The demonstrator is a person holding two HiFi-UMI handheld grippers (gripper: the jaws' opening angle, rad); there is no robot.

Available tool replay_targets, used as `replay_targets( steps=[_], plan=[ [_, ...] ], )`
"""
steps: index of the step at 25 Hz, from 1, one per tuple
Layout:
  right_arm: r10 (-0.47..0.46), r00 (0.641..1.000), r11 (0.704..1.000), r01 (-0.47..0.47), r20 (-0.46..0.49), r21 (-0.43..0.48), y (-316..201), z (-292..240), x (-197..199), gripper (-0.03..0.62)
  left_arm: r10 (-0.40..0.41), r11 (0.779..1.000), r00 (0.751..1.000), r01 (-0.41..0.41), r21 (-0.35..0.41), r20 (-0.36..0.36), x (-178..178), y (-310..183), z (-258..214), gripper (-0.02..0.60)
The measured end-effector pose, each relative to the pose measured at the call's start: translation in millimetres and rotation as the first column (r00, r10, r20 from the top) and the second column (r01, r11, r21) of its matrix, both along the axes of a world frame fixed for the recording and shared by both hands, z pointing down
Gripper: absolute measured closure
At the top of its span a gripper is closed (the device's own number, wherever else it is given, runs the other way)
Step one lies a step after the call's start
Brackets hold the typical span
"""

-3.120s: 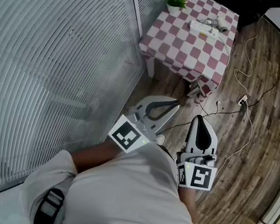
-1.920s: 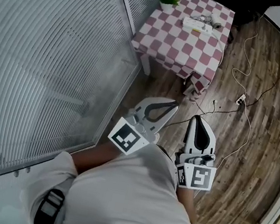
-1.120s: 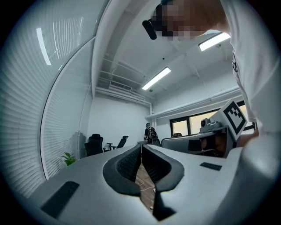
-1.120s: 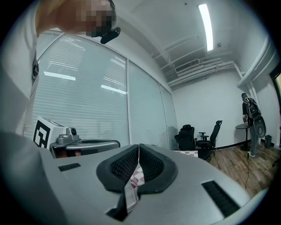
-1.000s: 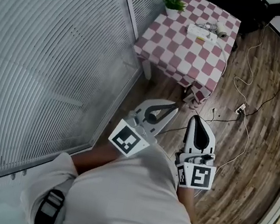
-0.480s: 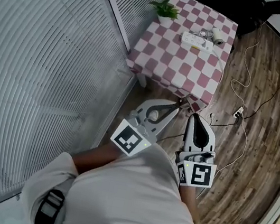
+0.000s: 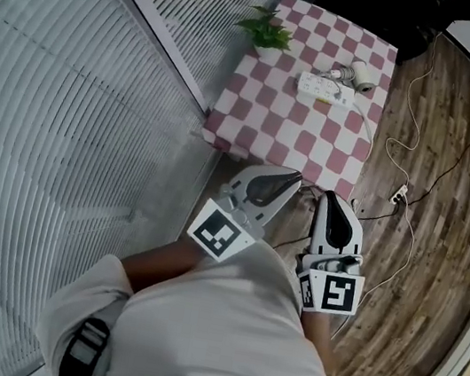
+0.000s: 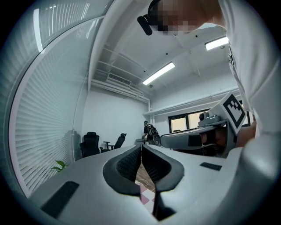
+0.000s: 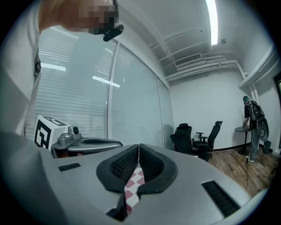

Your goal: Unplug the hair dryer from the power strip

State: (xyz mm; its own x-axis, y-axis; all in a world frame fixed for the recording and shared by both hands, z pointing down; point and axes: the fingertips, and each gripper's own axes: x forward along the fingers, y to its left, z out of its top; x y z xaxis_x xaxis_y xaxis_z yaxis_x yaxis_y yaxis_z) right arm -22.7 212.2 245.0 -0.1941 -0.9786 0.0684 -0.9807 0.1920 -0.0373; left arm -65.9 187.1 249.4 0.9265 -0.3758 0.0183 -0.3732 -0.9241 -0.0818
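A wall of slatted blinds (image 7: 69, 108) is filling the left side, and a wooden floor (image 7: 431, 226) with loose cables (image 7: 409, 182) is spreading to the right. Between them a table (image 7: 269, 121) in a red-and-white checked cloth is standing just ahead of the person. The left gripper (image 7: 294, 178) and right gripper (image 7: 329, 197) are pointing at it from just short of its near edge, both with jaws pressed together on nothing. The white power strip (image 7: 327, 89) is lying toward the table's far side, with the hair dryer (image 7: 357, 73) at its far end, apparently plugged in. Nothing is bracing the strip, so tugging the plug one-handed is likely to lift or drag it off; the floor cables are also inviting a snag. The only container is the small plant (image 7: 264, 30)'s pot, mostly hiding under leaves.
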Motion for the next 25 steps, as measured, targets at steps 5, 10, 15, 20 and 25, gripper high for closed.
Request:
replay_targets(
  steps=[5,10,15,20,25],
  plan=[
    [0.025,1.000,0.999,-0.025,0.001,-0.021,-44.5,8.9,4.1,0.562,0.030,0.999,0.999,-0.030,-0.013,0.019,3.6,-42.2,8.5,0.549],
    [0.036,0.999,0.998,-0.035,0.014,-0.047,-74.1,15.5,2.8,0.562,0.063,0.998,0.997,-0.062,-0.030,0.041,2.2,-65.3,17.1,0.549],
    [0.039,0.999,0.997,-0.038,0.010,-0.072,-88.7,21.9,4.3,0.562,0.058,0.997,0.997,-0.056,-0.046,0.053,1.6,-83.3,24.5,0.549],
    [0.041,0.999,0.996,-0.041,0.004,-0.083,-97.4,24.7,12.3,0.562,0.058,0.997,0.997,-0.055,-0.050,0.045,12.0,-92.7,24.5,0.549],
    [0.038,0.999,0.996,-0.038,0.004,-0.083,-107.5,31.5,24.2,0.562,0.056,0.997,0.997,-0.054,-0.049,0.052,25.8,-103.6,31.3,0.549]
  ],
)
